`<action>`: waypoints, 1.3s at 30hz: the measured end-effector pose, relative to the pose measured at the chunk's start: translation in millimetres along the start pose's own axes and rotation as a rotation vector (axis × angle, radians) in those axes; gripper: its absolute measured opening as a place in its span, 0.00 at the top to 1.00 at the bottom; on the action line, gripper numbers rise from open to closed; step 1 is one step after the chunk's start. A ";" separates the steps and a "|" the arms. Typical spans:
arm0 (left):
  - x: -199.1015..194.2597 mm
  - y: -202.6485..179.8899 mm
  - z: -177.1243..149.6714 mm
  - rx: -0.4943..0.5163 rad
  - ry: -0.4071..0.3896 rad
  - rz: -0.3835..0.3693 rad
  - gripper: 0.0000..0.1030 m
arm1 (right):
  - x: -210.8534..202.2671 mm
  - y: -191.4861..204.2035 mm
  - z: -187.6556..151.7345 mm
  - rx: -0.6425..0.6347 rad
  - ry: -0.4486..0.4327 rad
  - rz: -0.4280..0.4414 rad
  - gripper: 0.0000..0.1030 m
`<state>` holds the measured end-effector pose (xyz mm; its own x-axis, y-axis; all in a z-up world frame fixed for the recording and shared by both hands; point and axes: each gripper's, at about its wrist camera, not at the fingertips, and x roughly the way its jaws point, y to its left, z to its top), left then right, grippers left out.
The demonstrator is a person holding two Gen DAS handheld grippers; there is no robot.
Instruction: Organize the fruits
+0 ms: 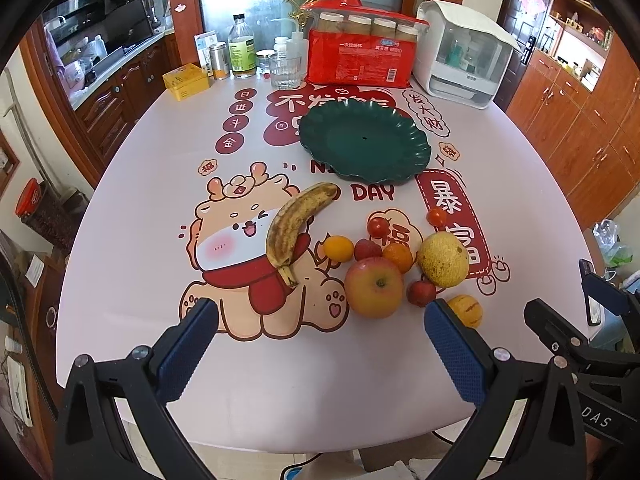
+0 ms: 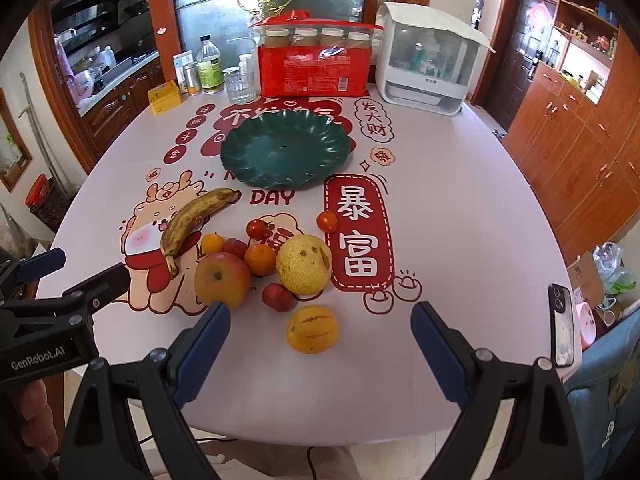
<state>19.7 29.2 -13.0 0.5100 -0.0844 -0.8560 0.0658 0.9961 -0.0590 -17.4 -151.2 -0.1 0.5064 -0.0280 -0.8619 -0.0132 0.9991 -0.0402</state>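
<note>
A dark green scalloped plate [image 1: 366, 142] [image 2: 286, 150] sits bare in the middle of the table. Nearer me lies a group of fruit: a spotted banana [image 1: 294, 224] [image 2: 192, 222], a red-yellow apple [image 1: 374, 286] [image 2: 222, 278], a pale yellow melon [image 1: 442, 260] [image 2: 304, 264], an orange [image 1: 398, 257] [image 2: 260, 258], a small striped yellow fruit [image 1: 466, 310] [image 2: 312, 328] and cherry tomatoes [image 1: 378, 226] [image 2: 327, 221]. My left gripper [image 1: 320, 316] hangs open just short of the apple. My right gripper [image 2: 320, 320] hangs open around the striped fruit's sides without touching it.
At the table's far edge stand a red bag of jars [image 1: 362, 56] [image 2: 316, 68], a white cabinet appliance [image 1: 460, 54], a glass [image 1: 285, 71], bottles [image 1: 242, 46] and a yellow box [image 1: 186, 81]. A phone [image 2: 562, 324] lies at the right edge. Wooden cupboards [image 2: 592, 148] line the right.
</note>
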 end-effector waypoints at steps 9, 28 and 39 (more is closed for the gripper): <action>-2.2 -4.2 0.5 -0.024 -0.006 -0.001 0.01 | 4.0 -10.8 4.3 0.013 0.010 0.049 0.11; 13.4 -14.8 3.6 0.001 0.042 -0.008 0.01 | 19.3 -12.1 4.0 -0.027 0.040 0.073 0.11; 50.3 -6.4 9.7 -0.011 0.140 -0.011 0.01 | 54.4 -27.8 2.4 0.016 0.118 0.126 0.11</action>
<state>53.2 18.4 -50.7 0.3851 -0.0912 -0.9184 0.0612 0.9954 -0.0732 12.5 -180.4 -44.7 0.3971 0.0953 -0.9128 -0.0565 0.9952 0.0793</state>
